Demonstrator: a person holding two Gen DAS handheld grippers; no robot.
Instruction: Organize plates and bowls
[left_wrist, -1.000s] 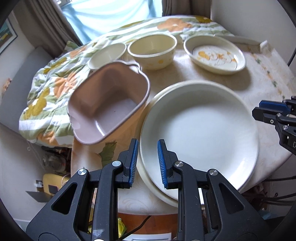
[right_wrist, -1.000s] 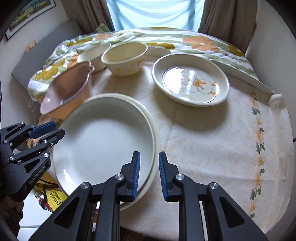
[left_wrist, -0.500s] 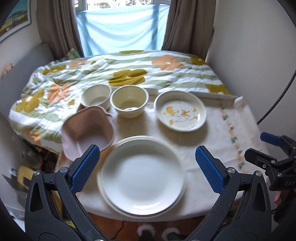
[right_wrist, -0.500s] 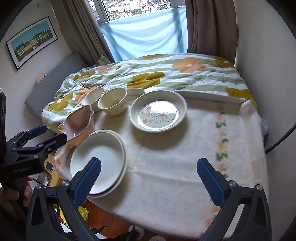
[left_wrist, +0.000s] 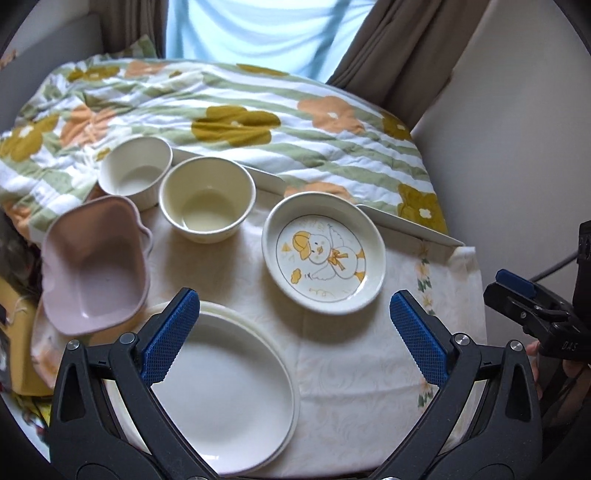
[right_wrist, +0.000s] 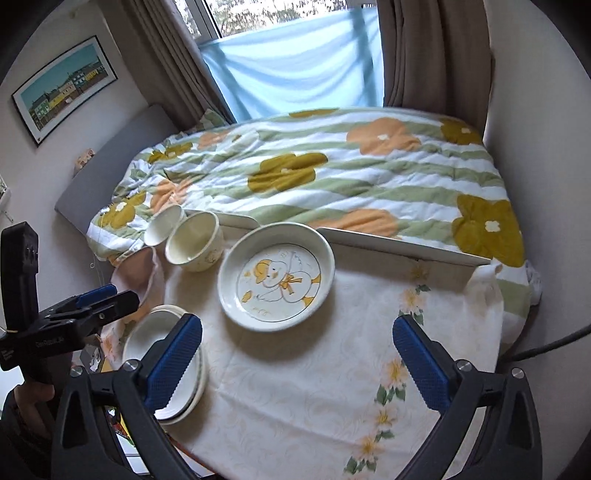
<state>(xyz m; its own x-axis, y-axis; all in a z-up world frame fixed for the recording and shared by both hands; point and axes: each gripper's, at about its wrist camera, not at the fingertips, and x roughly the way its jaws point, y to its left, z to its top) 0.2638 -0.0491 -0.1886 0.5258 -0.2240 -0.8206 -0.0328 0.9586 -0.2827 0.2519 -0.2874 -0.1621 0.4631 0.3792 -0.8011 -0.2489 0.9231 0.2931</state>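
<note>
- Your left fingers (left_wrist: 173, 334) cover the near left rim of the stacked white plates (left_wrist: 229, 391).
- In your right wrist view, the pink bowl (right_wrist: 138, 271) is mostly hidden behind the left gripper (right_wrist: 99, 299).
- The window curtain (left_wrist: 391, 48) looks blurred.
- The worktop (right_wrist: 295, 387) near edge is cut off.

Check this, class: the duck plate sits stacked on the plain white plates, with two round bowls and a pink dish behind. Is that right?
Not quite. The duck plate sits alone on the cloth, beside the plain white plates, not on them. The two round bowls and pink dish are as described. The left wrist view shows it.
</note>
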